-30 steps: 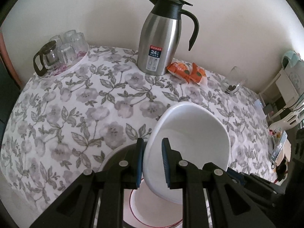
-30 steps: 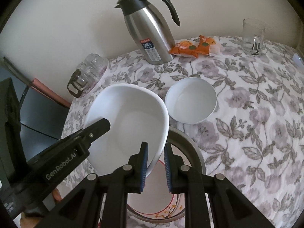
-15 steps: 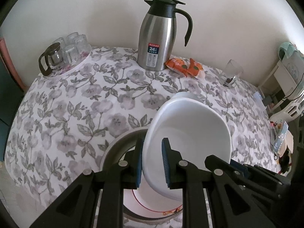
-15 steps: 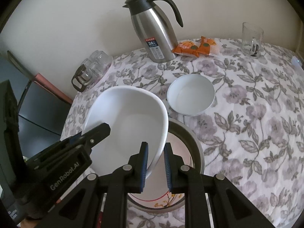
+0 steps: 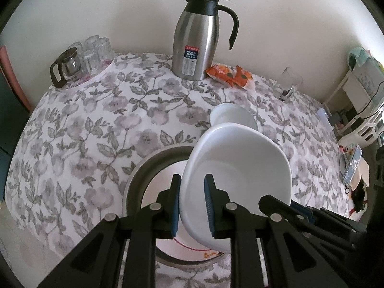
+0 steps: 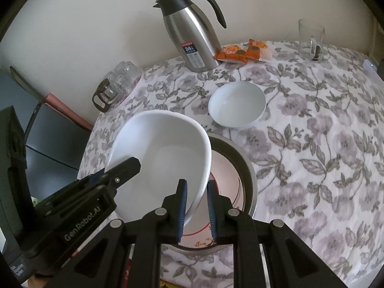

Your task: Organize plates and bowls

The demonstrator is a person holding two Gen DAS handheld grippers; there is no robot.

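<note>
The counter (image 5: 100, 120), under a grey floral cloth, meets the wall at 12 o'clock and drops off at 9 and 3. A grey-rimmed plate (image 6: 247, 168) with a pink centre and red line lies at 6 o'clock. Above it hangs the large white bowl (image 5: 240, 168), plain, glossy and tilted. The left tool (image 5: 192, 201) is clamped on its near-left rim and the right tool (image 6: 196, 206) on its right rim, each with blue pads on either side of the wall. A steel carafe (image 5: 194, 40) stands at 12 o'clock. A small white bowl (image 6: 236, 104) sits upright just beyond the plate; bare cloth lies open to its right. Orange snack packets (image 6: 242, 51) lie beside the carafe.
</note>
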